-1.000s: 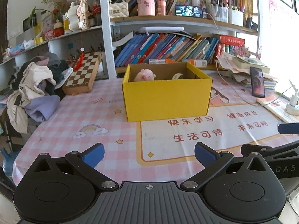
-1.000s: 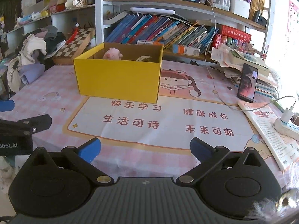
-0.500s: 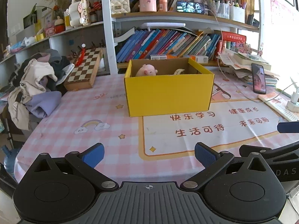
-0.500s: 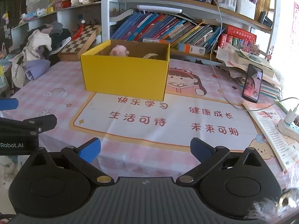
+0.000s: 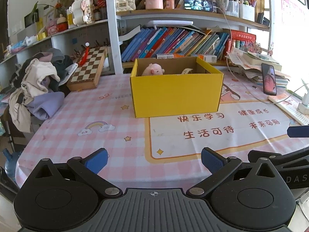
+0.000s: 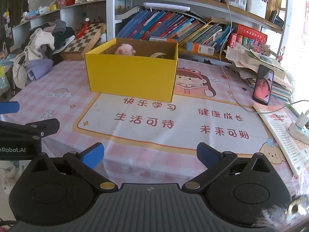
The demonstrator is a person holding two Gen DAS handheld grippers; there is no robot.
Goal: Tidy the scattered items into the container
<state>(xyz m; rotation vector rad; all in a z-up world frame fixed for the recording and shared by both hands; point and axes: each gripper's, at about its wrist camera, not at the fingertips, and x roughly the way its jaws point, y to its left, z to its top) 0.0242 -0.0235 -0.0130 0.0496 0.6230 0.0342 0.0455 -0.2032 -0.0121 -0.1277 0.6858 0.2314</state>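
A yellow cardboard box [image 5: 176,94] [image 6: 133,76] stands open on the pink checked tablecloth. Inside it a pink plush pig [image 5: 153,70] [image 6: 125,49] pokes above the rim, with a cream curved item [image 5: 187,71] [image 6: 158,55] beside it. My left gripper [image 5: 154,159] hovers open and empty over the table's near edge, well short of the box. My right gripper [image 6: 150,154] is also open and empty, back from the box. Each gripper's side shows in the other's view: the right gripper [image 5: 280,154] at the right edge, the left gripper [image 6: 29,131] at the left edge.
A pile of clothes [image 5: 36,85] and a chessboard [image 5: 87,69] sit at the left. A propped phone [image 6: 263,85], stacked papers, a booklet [image 6: 285,133] and a charger with cable [image 6: 301,123] crowd the right. Bookshelves [image 5: 173,40] run behind the box.
Both grippers have pulled back and risen slightly from the box, which now sits a little farther off. Both stay open and empty.
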